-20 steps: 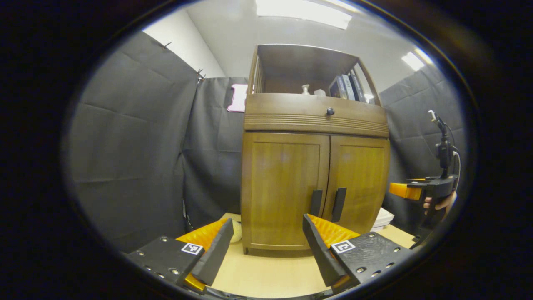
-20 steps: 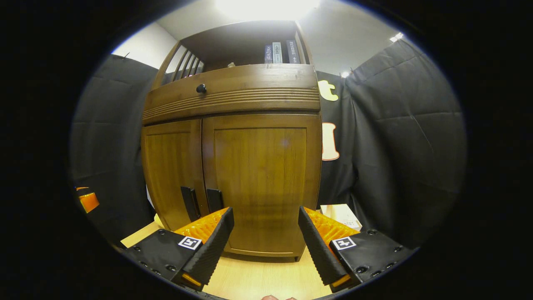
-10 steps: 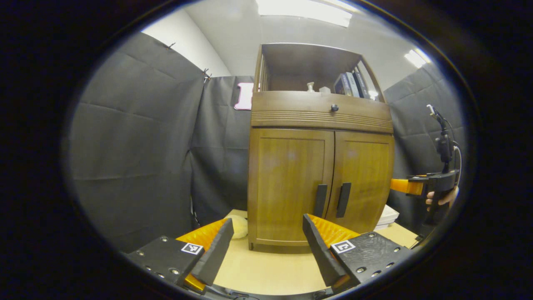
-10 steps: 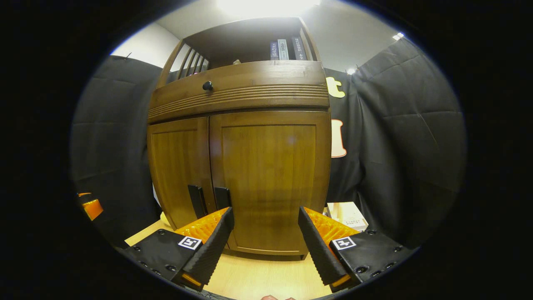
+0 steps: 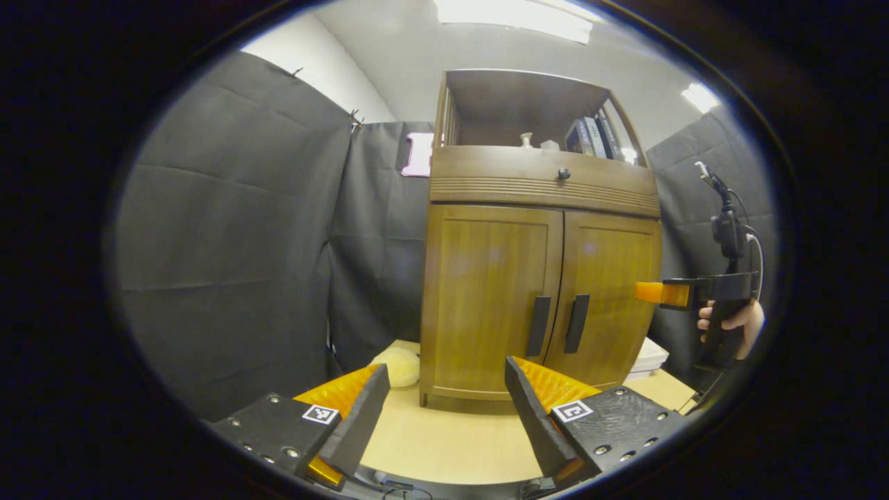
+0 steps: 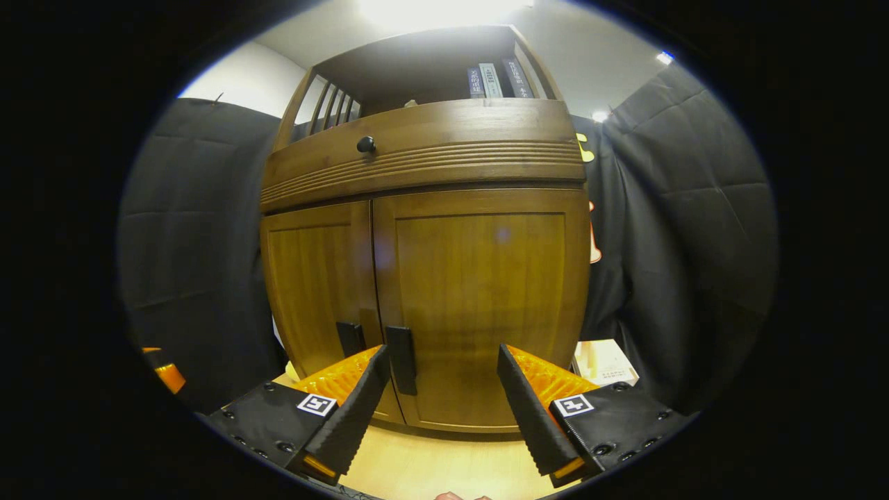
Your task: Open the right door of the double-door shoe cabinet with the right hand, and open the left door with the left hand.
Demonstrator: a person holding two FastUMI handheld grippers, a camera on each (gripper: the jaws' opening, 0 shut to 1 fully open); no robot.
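**Both grippers wide before a shut cabinet**

Left gripper (image 5: 444, 406), in the left gripper view: fingers spread wide, holding nothing, above the table (image 5: 444, 444). Right gripper (image 6: 443, 399), in the right gripper view: likewise wide and empty.

Cabinet (image 5: 538, 187) stands on the table ahead of both. Left door (image 5: 489, 298) and right door (image 5: 611, 298) are shut, seam to seam. Left handle (image 5: 538, 326) and right handle (image 5: 576, 323) hang just beside the seam.

In the right gripper view the right handle (image 6: 402, 360) lies just beside the inner edge of one finger (image 6: 354, 410); contact cannot be told. The left handle (image 6: 349, 339) is cut off below by that finger.

Far right in the left gripper view, a hand (image 5: 736, 323) holds the right gripper (image 5: 660, 292) level near the right door; its opening cannot be read there.

Partly hidden: a pale yellow lump (image 5: 396, 365) behind the cabinet's left corner, and a white box (image 6: 604, 361) at its right. Books (image 6: 493, 80) on the top shelf are small.

Compared with 1.0 s ago, the cabinet looks smaller in the left gripper view and larger in the right gripper view, where the right handle has moved in between the fingers.
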